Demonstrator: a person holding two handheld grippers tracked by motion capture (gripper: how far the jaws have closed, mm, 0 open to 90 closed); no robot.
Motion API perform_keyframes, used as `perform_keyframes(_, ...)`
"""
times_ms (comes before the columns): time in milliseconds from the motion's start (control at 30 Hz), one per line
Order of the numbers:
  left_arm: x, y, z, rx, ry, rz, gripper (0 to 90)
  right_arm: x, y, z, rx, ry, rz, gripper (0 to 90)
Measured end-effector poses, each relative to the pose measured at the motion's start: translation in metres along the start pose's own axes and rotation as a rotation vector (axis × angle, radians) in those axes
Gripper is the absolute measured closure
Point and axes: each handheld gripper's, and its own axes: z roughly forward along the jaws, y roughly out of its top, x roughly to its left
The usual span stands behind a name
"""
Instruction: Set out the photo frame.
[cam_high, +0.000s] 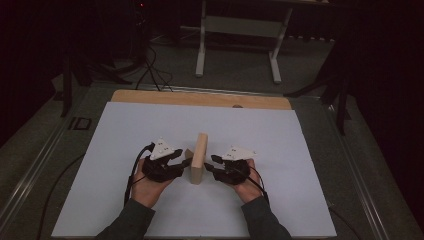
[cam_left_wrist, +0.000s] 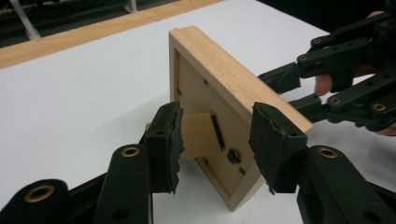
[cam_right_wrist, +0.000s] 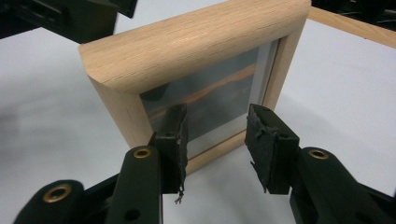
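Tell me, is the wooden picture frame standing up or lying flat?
Standing up: the picture frame rests on its bottom edge on the white table.

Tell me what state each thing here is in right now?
Picture frame: upright on edge, glass toward the right gripper.
Stand flap: folded out from the frame's back.
Left gripper: jaws open, around the flap.
Right gripper: jaws open, at the glass side.

Both tools (cam_high: 185, 162) (cam_high: 209, 167) agape, inward-facing
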Motion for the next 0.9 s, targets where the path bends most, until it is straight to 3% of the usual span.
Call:
perform_keyframes(400, -0.008, 0.007, -0.006, -0.041, -0.006, 0.006, 45.2, -0.001, 0.0, 0.0, -0.002, -0.008, 0.003, 56.8)
perform_keyframes(900, -0.021, 0.008, 0.003, -0.019, -0.02, 0.033, 34.4, -0.003, 0.0, -0.002, -0.009, -0.015, 0.008, 56.2)
